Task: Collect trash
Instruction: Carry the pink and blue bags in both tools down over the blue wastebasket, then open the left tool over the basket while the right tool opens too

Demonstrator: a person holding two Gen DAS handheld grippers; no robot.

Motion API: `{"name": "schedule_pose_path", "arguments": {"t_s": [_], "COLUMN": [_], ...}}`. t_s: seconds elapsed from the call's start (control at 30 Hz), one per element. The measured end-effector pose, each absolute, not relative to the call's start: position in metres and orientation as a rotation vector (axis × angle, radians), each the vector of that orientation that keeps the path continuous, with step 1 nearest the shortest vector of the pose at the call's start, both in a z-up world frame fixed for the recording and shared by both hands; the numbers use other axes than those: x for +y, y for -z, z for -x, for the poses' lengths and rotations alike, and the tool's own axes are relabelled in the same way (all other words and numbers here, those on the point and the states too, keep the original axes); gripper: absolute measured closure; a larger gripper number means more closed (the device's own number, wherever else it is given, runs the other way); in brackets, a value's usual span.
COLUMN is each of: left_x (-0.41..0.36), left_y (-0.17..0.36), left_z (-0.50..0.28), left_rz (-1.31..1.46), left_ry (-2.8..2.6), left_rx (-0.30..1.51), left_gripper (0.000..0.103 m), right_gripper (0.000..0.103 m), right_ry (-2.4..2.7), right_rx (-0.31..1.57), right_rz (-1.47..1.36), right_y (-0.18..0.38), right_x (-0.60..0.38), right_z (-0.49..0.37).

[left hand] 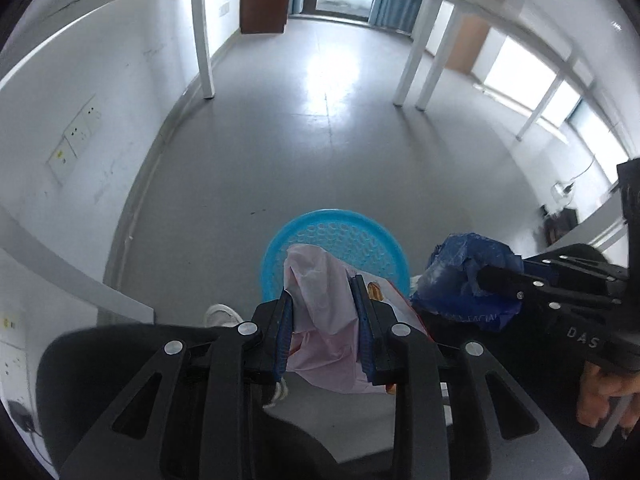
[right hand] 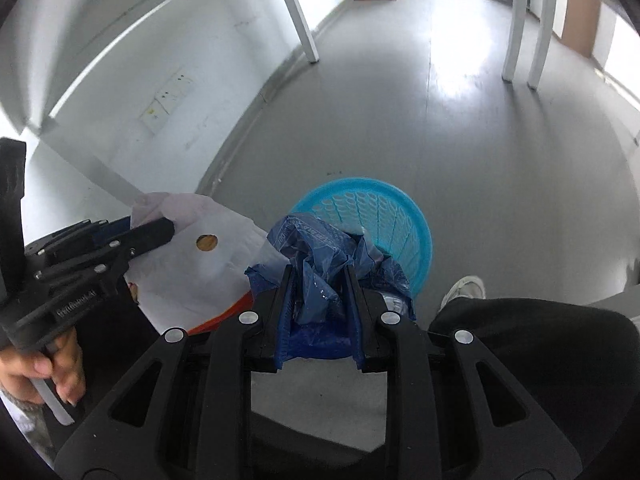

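Note:
A round light-blue mesh waste basket (left hand: 340, 236) (right hand: 380, 208) stands on the grey floor below both grippers. My left gripper (left hand: 323, 284) is shut on a crumpled pale pink-white wrapper (left hand: 320, 304) with an orange-red edge, hanging over the basket's near rim. In the right wrist view that same wrapper (right hand: 208, 264) shows at the left, beside the left gripper's black fingers (right hand: 152, 232). My right gripper (right hand: 318, 274) is shut on a crumpled dark blue plastic bag (right hand: 320, 264) (left hand: 468, 276), held just over the basket's near side.
White table legs (left hand: 206, 52) (left hand: 416, 56) stand further off on the floor. A white wall with sockets (left hand: 76, 136) runs along the left. The person's white shoe (right hand: 464, 290) and dark trouser leg (right hand: 540, 340) are beside the basket. A hand (right hand: 48, 368) grips the left tool.

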State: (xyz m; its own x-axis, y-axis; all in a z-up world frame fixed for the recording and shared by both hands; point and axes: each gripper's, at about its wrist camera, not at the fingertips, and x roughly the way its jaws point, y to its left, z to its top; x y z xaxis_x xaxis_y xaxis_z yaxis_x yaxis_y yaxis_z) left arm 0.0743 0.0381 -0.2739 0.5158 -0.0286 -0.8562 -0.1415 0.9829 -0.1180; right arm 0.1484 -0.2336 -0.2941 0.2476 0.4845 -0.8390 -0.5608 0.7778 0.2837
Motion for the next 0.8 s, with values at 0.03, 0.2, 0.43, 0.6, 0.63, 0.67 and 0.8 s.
{"name": "schedule_pose_path", "arguments": {"t_s": [0.03, 0.2, 0.43, 0.6, 0.63, 0.67, 0.8], "left_x": [0.036, 0.033, 0.036, 0.042, 0.044, 0.044, 0.038], "left_y": [0.279, 0.303, 0.341, 0.360, 0.362, 0.364, 0.375], "left_z": [-0.078, -0.110, -0.147, -0.163, -0.166, -0.167, -0.178], "left_rz": [0.174, 0.177, 0.222, 0.237, 0.237, 0.238, 0.237], "left_ry": [-0.076, -0.101, -0.146, -0.174, -0.179, -0.181, -0.194], "left_rx": [1.048, 1.130, 1.236, 1.288, 1.298, 1.302, 1.330], "left_gripper": [0.077, 0.077, 0.077, 0.076, 0.076, 0.076, 0.076], "right_gripper": [0.081, 0.081, 0.080, 0.080, 0.080, 0.080, 0.079], "right_ry": [-0.711, -0.674, -0.635, -0.575, -0.564, -0.553, -0.528], "right_rx": [1.122, 1.192, 1.305, 1.405, 1.414, 1.422, 1.453], "right_rz": [0.075, 0.088, 0.096, 0.042, 0.036, 0.032, 0.001], "right_y": [0.299, 0.330, 0.370, 0.399, 0.404, 0.408, 0.428], "right_x": [-0.232, -0.217, -0.203, -0.197, -0.197, -0.195, -0.189], "right_z": [-0.154, -0.183, -0.213, -0.240, -0.246, -0.250, -0.270]}}
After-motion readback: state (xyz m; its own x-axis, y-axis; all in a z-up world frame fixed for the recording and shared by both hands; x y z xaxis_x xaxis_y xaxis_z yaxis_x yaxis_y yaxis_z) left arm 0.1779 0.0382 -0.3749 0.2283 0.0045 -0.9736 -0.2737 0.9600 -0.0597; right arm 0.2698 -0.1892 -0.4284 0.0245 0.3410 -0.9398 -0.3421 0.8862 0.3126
